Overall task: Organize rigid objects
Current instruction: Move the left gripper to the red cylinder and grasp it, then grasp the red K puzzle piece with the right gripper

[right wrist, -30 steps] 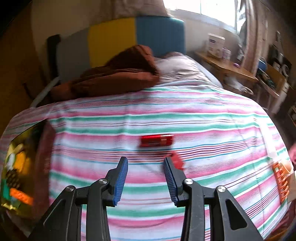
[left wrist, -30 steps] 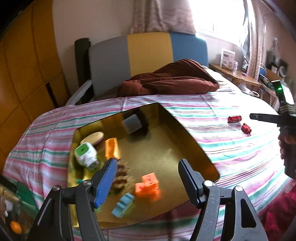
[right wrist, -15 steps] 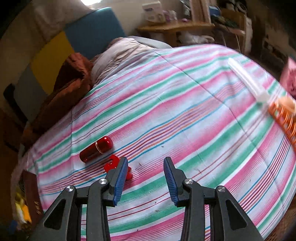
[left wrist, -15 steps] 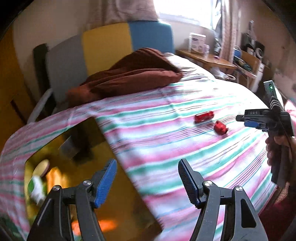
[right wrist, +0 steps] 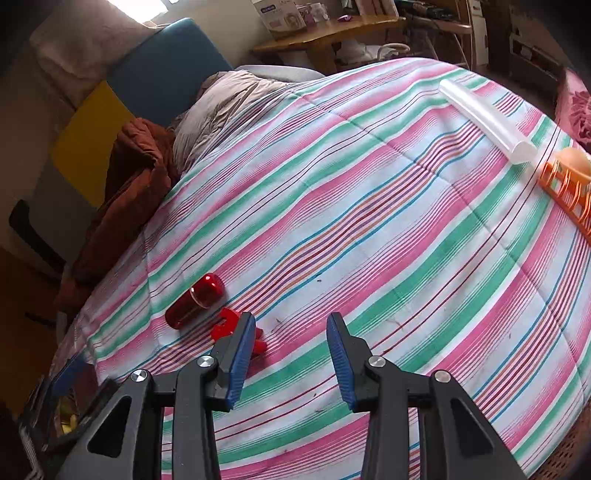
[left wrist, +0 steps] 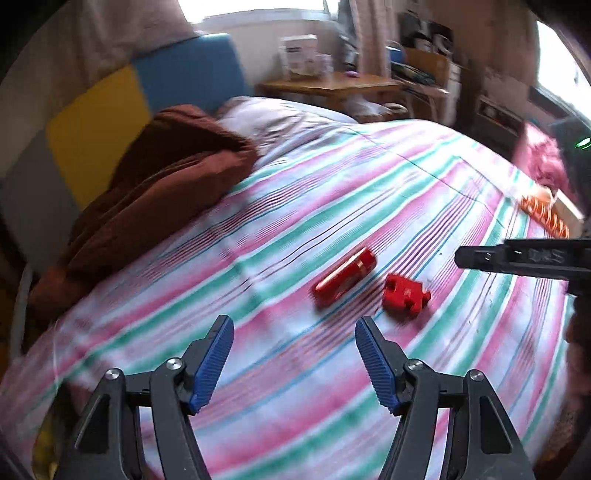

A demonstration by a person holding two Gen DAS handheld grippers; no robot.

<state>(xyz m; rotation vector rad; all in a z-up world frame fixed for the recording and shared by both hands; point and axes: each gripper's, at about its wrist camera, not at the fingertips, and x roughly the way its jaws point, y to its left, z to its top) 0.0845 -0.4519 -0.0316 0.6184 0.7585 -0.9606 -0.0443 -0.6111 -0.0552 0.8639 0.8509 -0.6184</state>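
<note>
Two red pieces just beyond right claw

Legible text, for your record: one marking only. In your left wrist view, pale letters on the black bar just right of the red block; blur leaves them unreadable. The white box on the shelf carries print too small to read.
</note>
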